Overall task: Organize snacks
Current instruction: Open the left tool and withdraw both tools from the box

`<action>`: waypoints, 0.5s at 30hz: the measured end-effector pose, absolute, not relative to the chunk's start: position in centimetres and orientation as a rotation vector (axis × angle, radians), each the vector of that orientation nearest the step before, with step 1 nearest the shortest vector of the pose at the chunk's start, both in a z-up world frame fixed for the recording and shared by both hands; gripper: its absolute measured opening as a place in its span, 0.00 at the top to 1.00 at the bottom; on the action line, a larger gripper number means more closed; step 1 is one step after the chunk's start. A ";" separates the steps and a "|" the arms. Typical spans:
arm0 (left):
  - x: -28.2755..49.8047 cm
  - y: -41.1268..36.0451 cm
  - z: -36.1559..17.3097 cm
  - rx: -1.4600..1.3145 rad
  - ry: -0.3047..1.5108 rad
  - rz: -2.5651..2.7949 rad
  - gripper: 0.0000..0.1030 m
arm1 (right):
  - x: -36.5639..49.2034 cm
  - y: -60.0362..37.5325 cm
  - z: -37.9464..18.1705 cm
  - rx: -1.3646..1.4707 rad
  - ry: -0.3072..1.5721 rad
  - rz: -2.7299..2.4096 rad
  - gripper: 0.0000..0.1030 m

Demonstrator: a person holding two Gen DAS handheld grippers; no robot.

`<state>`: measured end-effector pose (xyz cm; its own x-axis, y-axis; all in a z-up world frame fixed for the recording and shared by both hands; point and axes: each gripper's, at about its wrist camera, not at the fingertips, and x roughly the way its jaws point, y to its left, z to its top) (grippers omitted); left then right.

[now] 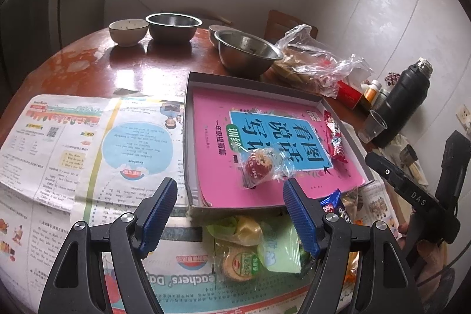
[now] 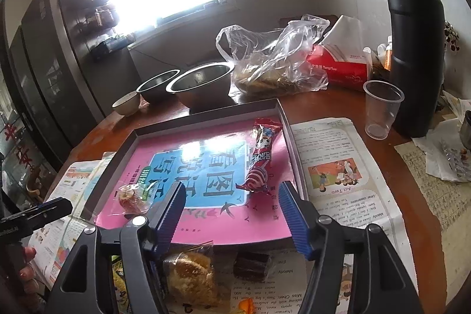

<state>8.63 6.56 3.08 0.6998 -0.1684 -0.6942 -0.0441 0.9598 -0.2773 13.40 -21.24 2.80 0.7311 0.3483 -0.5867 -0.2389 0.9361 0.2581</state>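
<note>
While both tongs gape empty, left tongs [image 1: 231,197], right tongs [image 2: 232,203], newspaper [image 1: 188,289] reading "Teachers' Day"

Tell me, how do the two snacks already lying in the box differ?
The long red snack is a slim, opaque printed stick lying lengthwise near the box's side wall; the round red snack is short and plump, in clear crinkly wrap, nearer the opposite side. Both rest untouched on the pink book inside the box.
</note>
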 end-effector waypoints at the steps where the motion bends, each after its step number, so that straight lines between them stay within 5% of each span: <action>1: 8.5 6.6 3.1 -0.280 0.794 -0.069 0.26 | 13.2 -21.2 2.9 0.170 0.676 0.327 0.34; 15: 7.3 6.3 3.6 -0.245 0.786 -0.058 0.24 | 10.7 -20.9 4.0 0.150 0.640 0.351 0.21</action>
